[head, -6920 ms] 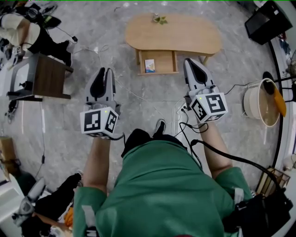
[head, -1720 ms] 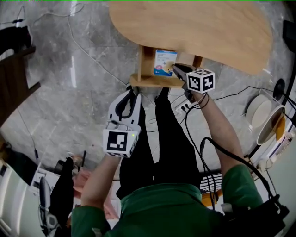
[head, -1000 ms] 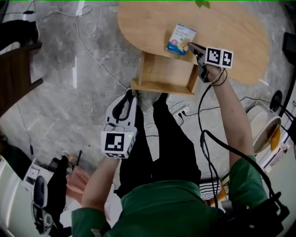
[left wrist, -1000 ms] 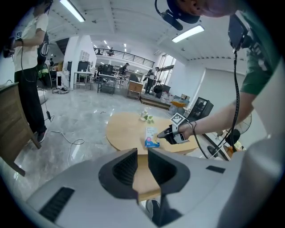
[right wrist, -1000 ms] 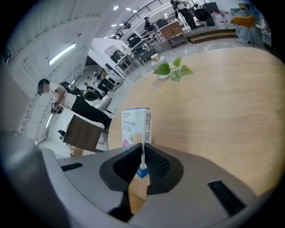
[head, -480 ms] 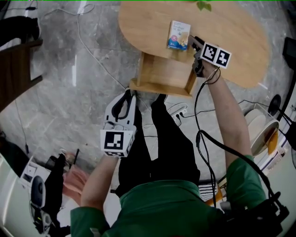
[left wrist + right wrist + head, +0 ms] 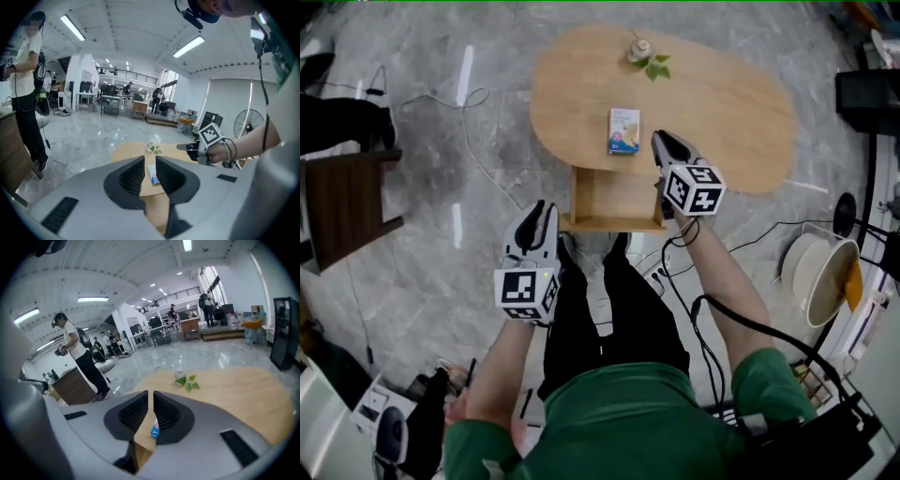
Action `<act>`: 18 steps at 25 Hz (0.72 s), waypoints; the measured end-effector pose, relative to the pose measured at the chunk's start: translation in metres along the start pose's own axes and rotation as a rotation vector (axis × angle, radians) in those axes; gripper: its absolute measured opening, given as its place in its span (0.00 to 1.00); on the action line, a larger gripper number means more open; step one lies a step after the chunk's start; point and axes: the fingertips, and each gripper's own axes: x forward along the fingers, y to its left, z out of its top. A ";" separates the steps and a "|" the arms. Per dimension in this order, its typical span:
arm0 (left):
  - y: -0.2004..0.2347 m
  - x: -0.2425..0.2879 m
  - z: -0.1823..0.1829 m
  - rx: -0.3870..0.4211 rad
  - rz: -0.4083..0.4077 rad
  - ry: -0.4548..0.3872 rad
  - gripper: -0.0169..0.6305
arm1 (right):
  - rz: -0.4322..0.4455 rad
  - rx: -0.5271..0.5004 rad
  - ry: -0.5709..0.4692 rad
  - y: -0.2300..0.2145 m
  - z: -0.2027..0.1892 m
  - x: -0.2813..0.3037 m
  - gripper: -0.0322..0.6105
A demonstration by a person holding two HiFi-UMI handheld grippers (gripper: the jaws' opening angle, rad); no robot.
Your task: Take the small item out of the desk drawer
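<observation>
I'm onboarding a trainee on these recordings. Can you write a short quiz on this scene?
1. Where does the small blue-and-white box lie, relative to the open wooden drawer? A) inside it B) on the oval wooden tabletop above it C) on the floor below it
2. True or false: the right gripper holds the box.
3. Fill in: the small clear vase with green leaves stands near the tabletop's ____ edge from the person.
Key: 1 B. 2 False: its jaws are closing with nothing between them. 3 far.
</observation>
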 end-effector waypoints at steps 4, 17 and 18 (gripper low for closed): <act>0.002 -0.005 0.069 0.034 0.015 -0.094 0.16 | 0.005 -0.087 -0.124 0.036 0.075 -0.047 0.13; -0.073 -0.117 0.265 0.236 -0.052 -0.414 0.16 | -0.019 -0.265 -0.503 0.164 0.234 -0.257 0.13; -0.077 -0.126 0.275 0.244 -0.056 -0.435 0.16 | -0.023 -0.292 -0.533 0.174 0.244 -0.270 0.13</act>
